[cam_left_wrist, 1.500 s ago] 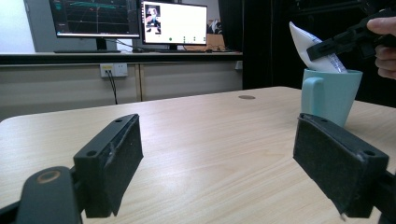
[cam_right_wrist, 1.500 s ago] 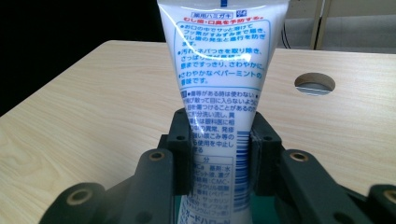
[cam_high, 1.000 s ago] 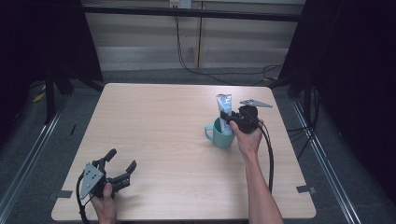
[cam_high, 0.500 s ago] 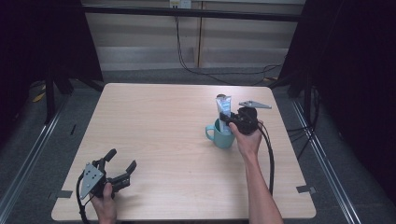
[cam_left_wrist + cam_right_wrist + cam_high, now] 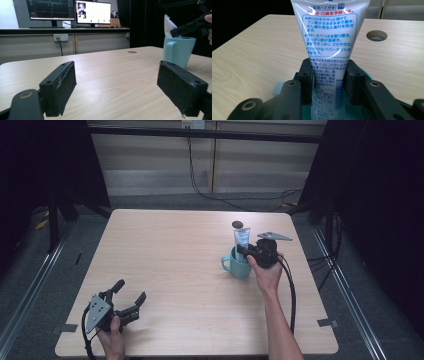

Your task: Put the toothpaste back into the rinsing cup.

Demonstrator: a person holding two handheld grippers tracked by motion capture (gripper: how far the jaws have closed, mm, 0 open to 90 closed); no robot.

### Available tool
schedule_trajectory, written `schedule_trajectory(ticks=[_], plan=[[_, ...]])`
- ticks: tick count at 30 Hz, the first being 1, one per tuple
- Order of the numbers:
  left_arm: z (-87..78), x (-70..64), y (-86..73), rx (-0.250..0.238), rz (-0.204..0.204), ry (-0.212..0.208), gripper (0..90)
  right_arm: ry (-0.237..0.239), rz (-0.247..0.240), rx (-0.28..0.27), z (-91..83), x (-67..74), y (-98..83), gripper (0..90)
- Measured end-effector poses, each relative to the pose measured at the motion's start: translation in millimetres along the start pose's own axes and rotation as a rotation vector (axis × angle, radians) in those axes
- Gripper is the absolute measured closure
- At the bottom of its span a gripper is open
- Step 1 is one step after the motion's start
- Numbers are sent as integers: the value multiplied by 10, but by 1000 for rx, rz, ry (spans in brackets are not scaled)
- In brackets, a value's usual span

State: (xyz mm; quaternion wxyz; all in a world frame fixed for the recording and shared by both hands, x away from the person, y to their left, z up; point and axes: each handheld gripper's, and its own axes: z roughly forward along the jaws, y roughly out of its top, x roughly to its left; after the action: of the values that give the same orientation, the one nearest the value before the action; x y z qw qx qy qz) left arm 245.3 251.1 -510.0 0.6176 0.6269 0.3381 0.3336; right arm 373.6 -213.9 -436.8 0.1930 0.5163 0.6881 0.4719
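Two hand-held grippers in play. Right hand-held gripper [image 5: 245,251] is clamped on a tube [image 5: 242,240] of toothpaste, jaws pinching its lower body on both flat sides, as the right gripper view shows [image 5: 329,80]. Tube [image 5: 328,37] stands upright with its bottom end inside the teal mug [image 5: 239,265], crimped end up. Mug sits on the bench [image 5: 175,245] toward the right side, handle pointing left in the high view.

Left hand-held gripper [image 5: 127,300] is idle at the near left corner, jaws wide apart, nothing between them, well apart from the mug. Its own view looks across the bench at the mug [image 5: 178,51] and the tube [image 5: 170,25].

Likely step: seating the tube in the mug, or lifting it out; can't tell which from this. Either way:
- keep the tube vertical, move straight along the mug axis
- the grip sits at rim level, so jaws may catch the rim; watch clearance
- mug is unbraced, side load could tip or slide it
- if placing, let the tube bottom out before letting go; it'll lean on the rim.
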Motion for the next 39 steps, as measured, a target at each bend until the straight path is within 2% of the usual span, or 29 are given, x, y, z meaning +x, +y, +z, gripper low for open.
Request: schedule_trajectory(ticks=[7,10,13,16,28,33,36,39], plan=[[0,0,0,0,-1,-1,156,-2,-14,22,25,7,-28,622],[0,0,0,0,-1,-1,156,-24,-36,39,42,45,-37,596],[0,0,0,0,-1,-1,156,-16,-20,34,33,34,-34,571],[0,0,0,0,-1,-1,156,-8,-21,8,-2,41,-11,507],[-1,3,0,3,1,-2,156,9,11,-18,-16,13,23,325],[2,-3,-1,-1,-9,-3,156,-3,24,-14,-17,5,19,218],[2,-3,-1,-1,-9,-3,156,-11,26,-30,-34,10,29,150],[3,0,-1,-1,-8,-5,156,-8,30,-37,-47,13,46,140]])
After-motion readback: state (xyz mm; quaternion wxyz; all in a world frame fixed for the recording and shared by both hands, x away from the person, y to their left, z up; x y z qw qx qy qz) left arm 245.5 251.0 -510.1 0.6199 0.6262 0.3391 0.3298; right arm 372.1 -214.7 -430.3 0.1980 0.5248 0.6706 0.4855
